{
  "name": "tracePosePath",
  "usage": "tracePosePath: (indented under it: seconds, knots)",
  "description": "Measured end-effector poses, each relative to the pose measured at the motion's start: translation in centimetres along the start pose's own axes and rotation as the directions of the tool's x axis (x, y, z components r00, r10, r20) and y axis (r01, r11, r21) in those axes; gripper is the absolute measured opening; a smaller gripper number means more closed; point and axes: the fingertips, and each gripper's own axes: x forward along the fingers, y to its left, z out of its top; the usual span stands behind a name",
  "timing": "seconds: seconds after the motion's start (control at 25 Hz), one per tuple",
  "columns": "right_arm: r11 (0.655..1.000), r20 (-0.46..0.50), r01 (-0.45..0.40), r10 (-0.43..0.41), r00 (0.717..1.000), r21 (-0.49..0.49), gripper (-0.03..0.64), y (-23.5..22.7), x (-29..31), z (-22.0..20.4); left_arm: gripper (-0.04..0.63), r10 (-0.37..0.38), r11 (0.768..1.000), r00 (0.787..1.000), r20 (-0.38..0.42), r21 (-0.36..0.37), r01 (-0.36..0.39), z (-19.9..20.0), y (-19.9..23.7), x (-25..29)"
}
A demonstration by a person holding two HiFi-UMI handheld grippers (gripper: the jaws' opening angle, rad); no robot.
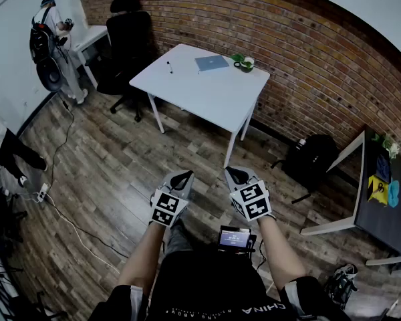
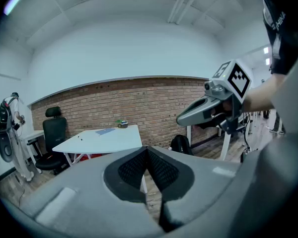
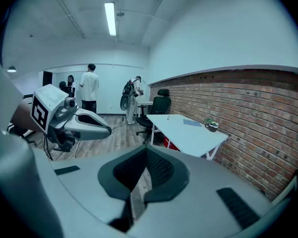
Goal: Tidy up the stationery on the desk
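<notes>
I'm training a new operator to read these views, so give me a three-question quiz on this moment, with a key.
1. True or false: the left gripper and the right gripper are both shut with nothing between their jaws.
2. Multiple choice: the blue notebook lies (A) on the white table, (B) under it, (C) between the right gripper's jaws.
3. Short answer: which lies nearer the black chair, the small dark pen or the notebook?

Key: 1 true; 2 A; 3 the pen.
</notes>
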Motion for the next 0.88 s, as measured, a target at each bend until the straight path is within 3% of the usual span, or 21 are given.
tracePosePath:
  seconds: [0.88]
  knots:
    - [1.0,0.004,-0.014,0.014,1.0,0.024,0.009,-0.3,0.7,-0.6,0.009,0.004,1.0,1.0,-0.016,-0.006,-0.004,-1.1,0.5,0.7]
